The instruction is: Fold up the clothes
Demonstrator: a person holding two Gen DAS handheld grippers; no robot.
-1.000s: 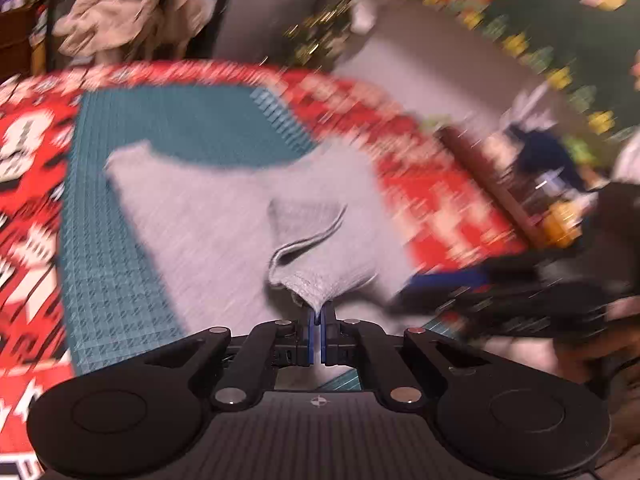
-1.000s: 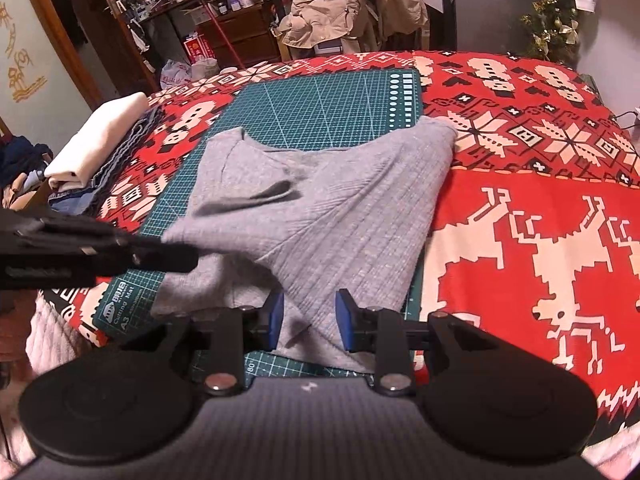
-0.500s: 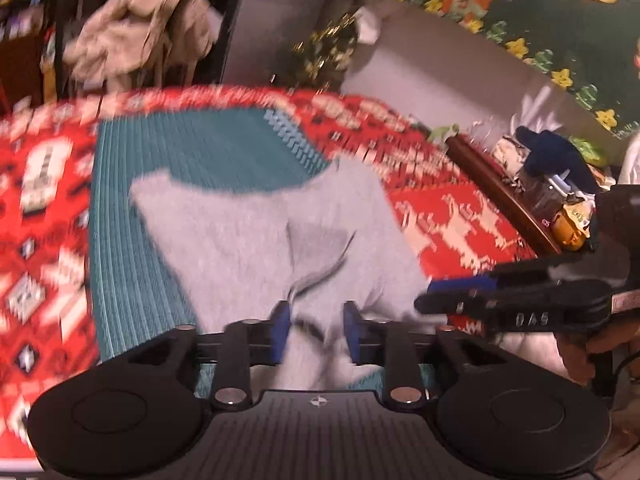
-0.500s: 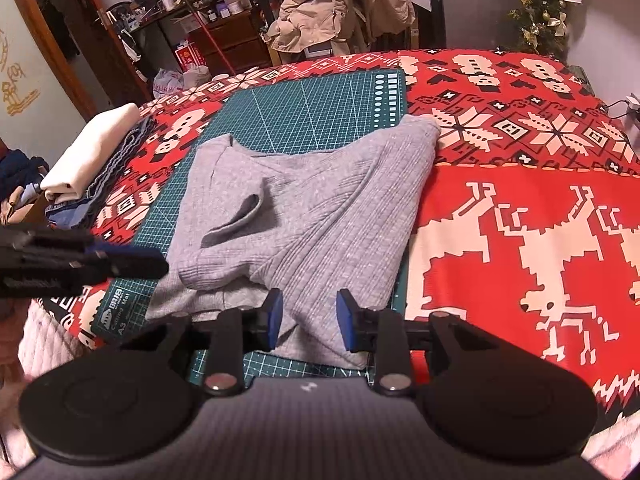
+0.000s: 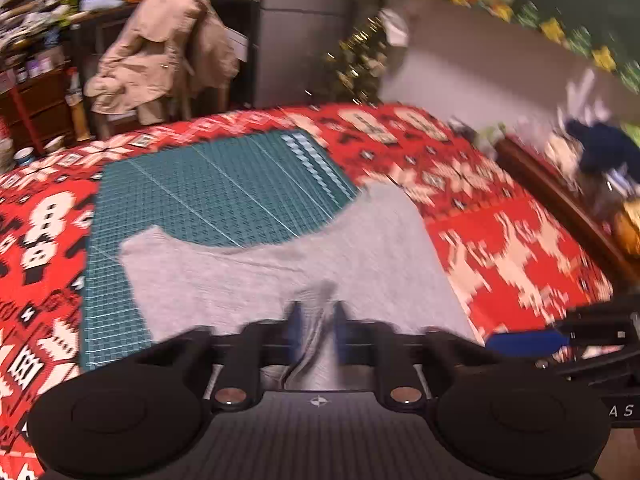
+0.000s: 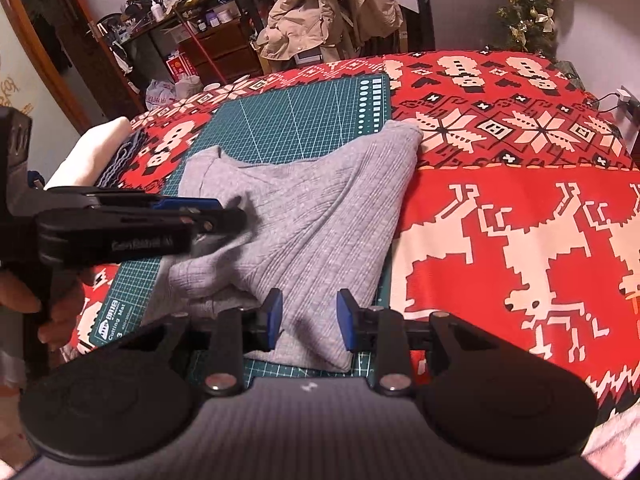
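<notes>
A grey ribbed garment (image 5: pixel 280 276) (image 6: pixel 320 208) lies on a green cutting mat (image 5: pixel 208 192) (image 6: pixel 288 120), partly folded. My left gripper (image 5: pixel 317 328) is low over its near left part, jaws closing on a raised fold of the grey cloth between the blue pads; the picture is blurred. From the right wrist view the left gripper (image 6: pixel 236 218) reaches in from the left onto the cloth. My right gripper (image 6: pixel 309 320) hangs open over the garment's near hem, cloth showing below the gap. Its blue fingertip (image 5: pixel 528 342) shows at the right.
A red patterned blanket (image 6: pixel 500 220) covers the bed under the mat. Folded clothes (image 6: pixel 92 148) are stacked at the left edge. A beige coat (image 6: pixel 328 12) hangs over a chair behind. A person's hand (image 6: pixel 20 292) holds the left gripper's handle.
The left gripper let go of the lifted fold, opened, moved across the garment and has narrowed onto a new fold. The cloth lies flatter. The right gripper stayed put.
</notes>
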